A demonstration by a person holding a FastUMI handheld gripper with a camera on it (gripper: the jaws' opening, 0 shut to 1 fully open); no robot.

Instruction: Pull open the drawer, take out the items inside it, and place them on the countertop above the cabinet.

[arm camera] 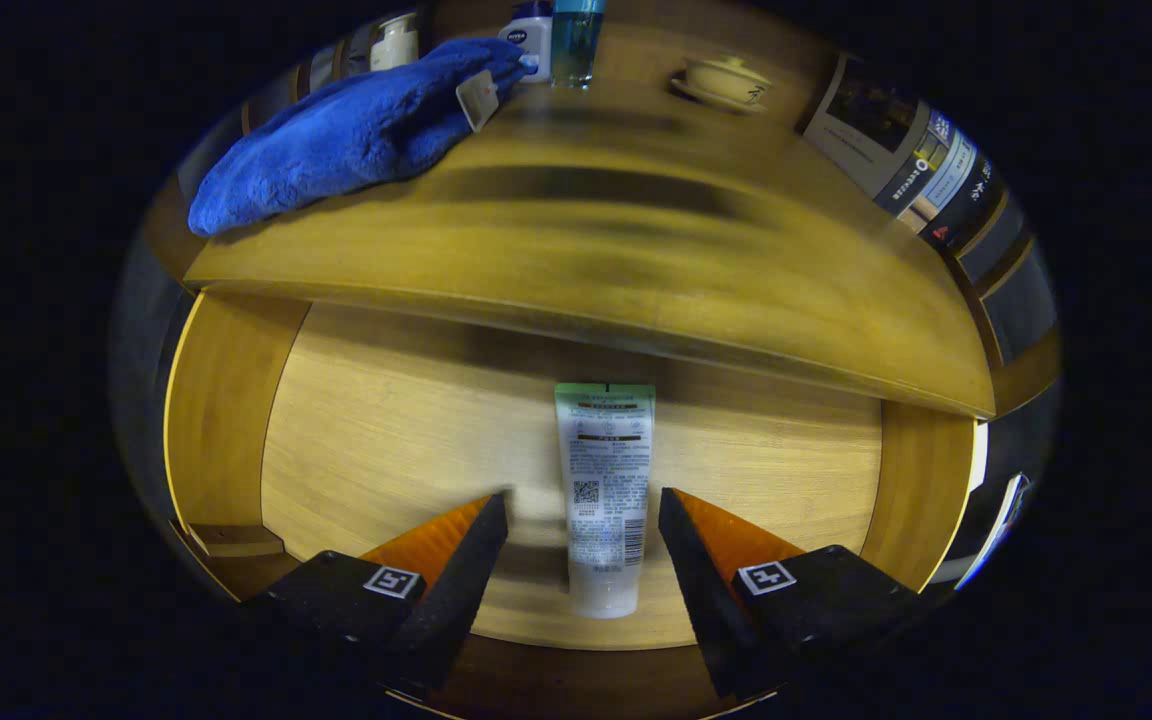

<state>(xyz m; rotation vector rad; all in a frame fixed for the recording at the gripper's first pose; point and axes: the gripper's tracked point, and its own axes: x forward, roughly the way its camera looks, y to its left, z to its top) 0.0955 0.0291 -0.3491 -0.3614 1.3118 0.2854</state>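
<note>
The drawer (pixel 226 420) stands pulled open below the wooden countertop (pixel 636 250). On its pale floor lies a white squeeze tube (pixel 604 490), label up, its cap end toward me. My gripper (pixel 584 515) hovers over the drawer, open, with one finger on each side of the tube's lower half and a gap between each finger and the tube.
On the countertop lie a blue fluffy towel (pixel 356 135) at the left, a white lotion bottle (pixel 528 30), a clear blue bottle (pixel 576 40) and a lidded cup on a saucer (pixel 726 80) at the back. Books (pixel 911 160) stand at the right.
</note>
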